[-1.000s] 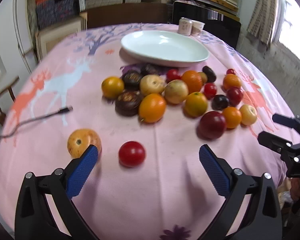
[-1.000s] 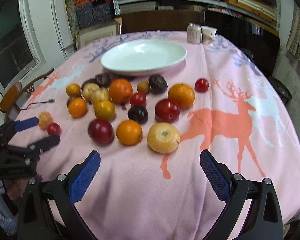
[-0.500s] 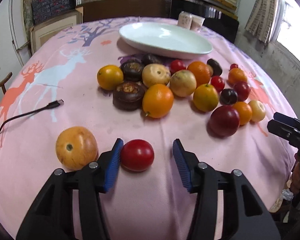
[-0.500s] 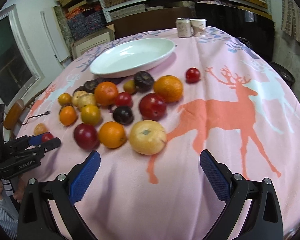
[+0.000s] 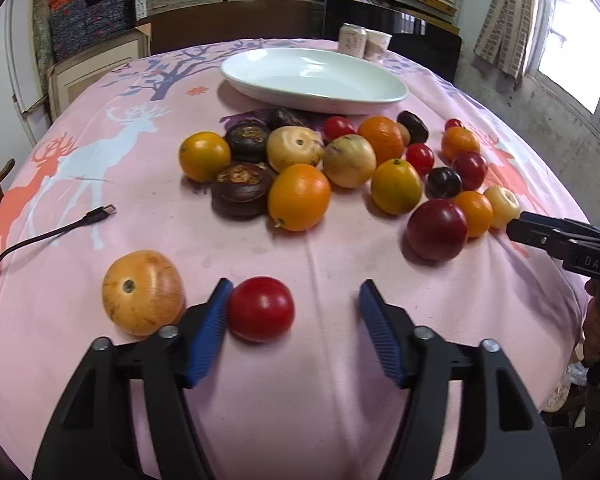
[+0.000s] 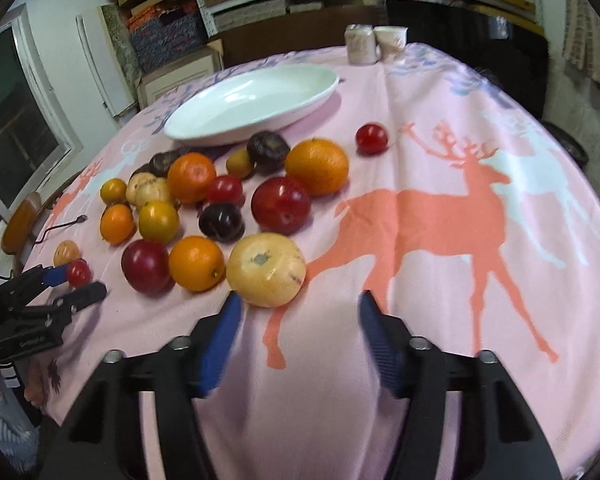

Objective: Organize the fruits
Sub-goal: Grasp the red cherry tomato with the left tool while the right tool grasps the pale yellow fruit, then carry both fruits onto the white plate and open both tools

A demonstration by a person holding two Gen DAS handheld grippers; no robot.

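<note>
Left gripper (image 5: 292,312) jaws apart around red fruit (image 5: 260,309) (touching left pad); right gripper (image 6: 300,320) jaws apart, empty.

One white plate (image 5: 314,80), one can (image 5: 352,38), one cup (image 5: 377,42), one cable (image 5: 52,234).

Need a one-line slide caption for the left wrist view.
Open left hand-held gripper brackets a small red fruit on the pink tablecloth; white plate beyond.
</note>
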